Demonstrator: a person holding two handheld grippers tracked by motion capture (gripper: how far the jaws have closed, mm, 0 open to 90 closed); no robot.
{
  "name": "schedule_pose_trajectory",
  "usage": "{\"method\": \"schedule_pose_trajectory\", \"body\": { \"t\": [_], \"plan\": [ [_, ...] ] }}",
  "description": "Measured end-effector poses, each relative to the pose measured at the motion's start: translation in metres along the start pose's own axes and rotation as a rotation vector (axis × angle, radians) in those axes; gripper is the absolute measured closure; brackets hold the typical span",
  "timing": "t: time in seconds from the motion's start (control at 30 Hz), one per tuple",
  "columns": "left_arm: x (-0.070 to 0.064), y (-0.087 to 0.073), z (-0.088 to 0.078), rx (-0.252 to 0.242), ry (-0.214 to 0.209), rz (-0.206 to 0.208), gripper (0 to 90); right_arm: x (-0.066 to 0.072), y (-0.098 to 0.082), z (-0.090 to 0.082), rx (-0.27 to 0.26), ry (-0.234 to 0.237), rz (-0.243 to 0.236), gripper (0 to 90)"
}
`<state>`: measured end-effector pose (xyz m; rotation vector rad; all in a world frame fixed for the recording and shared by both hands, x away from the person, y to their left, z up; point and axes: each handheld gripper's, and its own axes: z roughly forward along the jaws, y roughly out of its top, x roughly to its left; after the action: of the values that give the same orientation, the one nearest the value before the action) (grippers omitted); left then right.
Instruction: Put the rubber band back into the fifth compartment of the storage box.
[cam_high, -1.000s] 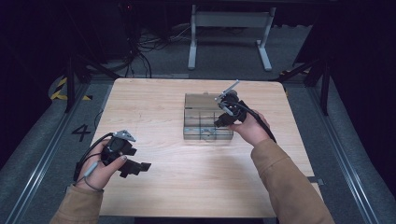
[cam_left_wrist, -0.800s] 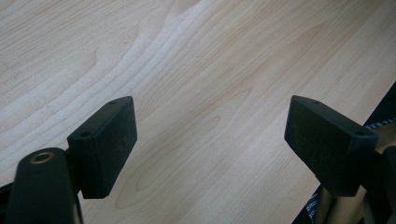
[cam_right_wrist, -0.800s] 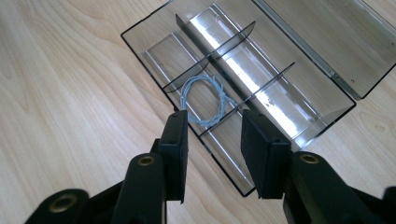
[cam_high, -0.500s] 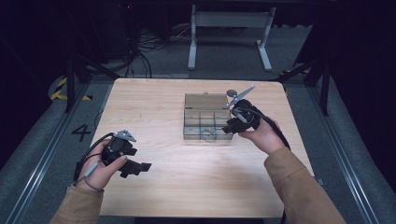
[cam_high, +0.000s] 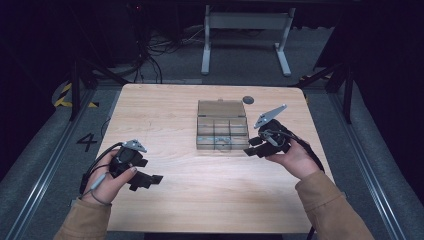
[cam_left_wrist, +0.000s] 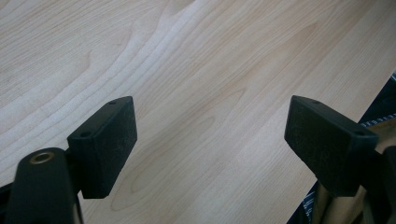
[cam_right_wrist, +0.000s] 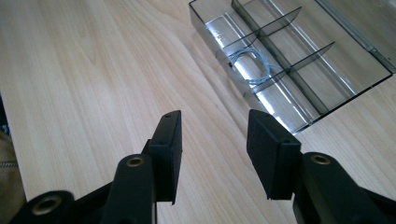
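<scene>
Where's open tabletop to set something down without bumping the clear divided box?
Bare wood runs left of the clear divided box to the table edge, and along the near edge between the left claw and right claw. It is crowded at the box's right, beside that claw.

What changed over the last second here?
The right gripper drew back from over the clear box to the table at its near right corner; its jaws have just been opening, nothing between them. The coiled wire lies in a box compartment. The left gripper and the box stayed put.
</scene>
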<state>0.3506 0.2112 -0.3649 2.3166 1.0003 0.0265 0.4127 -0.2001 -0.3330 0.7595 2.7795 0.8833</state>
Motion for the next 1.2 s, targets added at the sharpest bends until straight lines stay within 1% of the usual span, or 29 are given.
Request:
{"method": "schedule_pose_trajectory", "body": {
  "t": [0.17, 0.2, 0.23, 0.27, 0.3, 0.33, 0.4, 0.43, 0.47, 0.5, 0.57, 0.67, 0.73, 0.77, 0.8, 0.87, 0.97, 1.03, 1.2],
  "plan": [
    [0.000, 0.000, 0.000, -0.001, -0.002, 0.000, 17.8, 0.005, -0.007, -0.001, -0.011, 0.004, -0.003, 55.3],
    [0.000, 0.000, 0.000, -0.002, -0.001, 0.000, 17.8, 0.007, -0.011, -0.002, -0.019, 0.005, 0.001, 54.9],
    [0.000, 0.000, 0.000, -0.002, -0.001, 0.000, 17.8, 0.007, -0.011, -0.002, -0.019, 0.005, 0.001, 54.9],
    [0.000, 0.000, 0.000, -0.001, -0.002, 0.000, 17.8, 0.008, -0.016, -0.003, -0.035, 0.006, 0.008, 54.5],
    [0.000, 0.000, 0.000, -0.001, -0.002, 0.000, 17.8, 0.008, -0.016, -0.003, -0.035, 0.006, 0.008, 54.5],
    [0.000, 0.000, 0.000, -0.001, -0.001, 0.000, 17.8, 0.009, -0.019, -0.003, -0.047, 0.006, 0.015, 53.9],
    [0.000, 0.000, 0.000, 0.000, -0.002, -0.001, 17.8, 0.010, -0.022, -0.003, -0.051, 0.008, 0.016, 53.4],
    [0.000, 0.000, 0.000, 0.001, -0.004, -0.001, 17.8, 0.012, -0.025, -0.002, -0.060, 0.017, 0.009, 52.9],
    [0.000, 0.000, 0.000, 0.001, -0.004, -0.001, 17.8, 0.012, -0.025, -0.002, -0.060, 0.017, 0.009, 52.9],
    [0.000, 0.000, 0.000, 0.001, -0.004, -0.001, 17.8, 0.015, -0.029, -0.001, -0.061, 0.031, -0.011, 52.4],
    [0.001, 0.000, 0.000, 0.001, -0.004, 0.000, 17.8, 0.017, -0.030, 0.000, -0.060, 0.032, -0.014, 51.8],
    [0.001, 0.000, 0.000, -0.001, -0.002, 0.001, 17.8, 0.023, -0.037, 0.001, -0.077, 0.034, -0.026, 50.9],
    [0.000, 0.000, 0.000, 0.003, -0.005, 0.001, 17.8, 0.029, -0.043, 0.006, -0.075, 0.030, -0.021, 48.6],
    [0.000, 0.000, 0.000, 0.005, -0.003, 0.004, 17.8, 0.029, -0.043, 0.006, -0.075, 0.030, -0.021, 48.6],
    [0.000, 0.000, 0.000, 0.004, -0.003, 0.005, 17.8, 0.033, -0.047, 0.009, -0.078, 0.031, -0.026, 48.5],
    [0.000, 0.000, 0.000, 0.004, -0.003, 0.005, 17.8, 0.036, -0.052, 0.013, -0.089, 0.034, -0.034, 48.6],
    [0.000, 0.000, 0.000, 0.003, -0.004, 0.005, 17.8, 0.038, -0.056, 0.016, -0.093, 0.038, -0.039, 48.8],
    [0.000, 0.000, 0.000, 0.004, -0.005, 0.007, 17.8, 0.040, -0.059, 0.019, -0.080, 0.035, -0.038, 48.9],
    [-0.001, 0.000, 0.001, 0.008, -0.005, 0.009, 17.8, 0.041, -0.065, 0.027, -0.070, 0.031, -0.033, 49.2]
  ]
}}
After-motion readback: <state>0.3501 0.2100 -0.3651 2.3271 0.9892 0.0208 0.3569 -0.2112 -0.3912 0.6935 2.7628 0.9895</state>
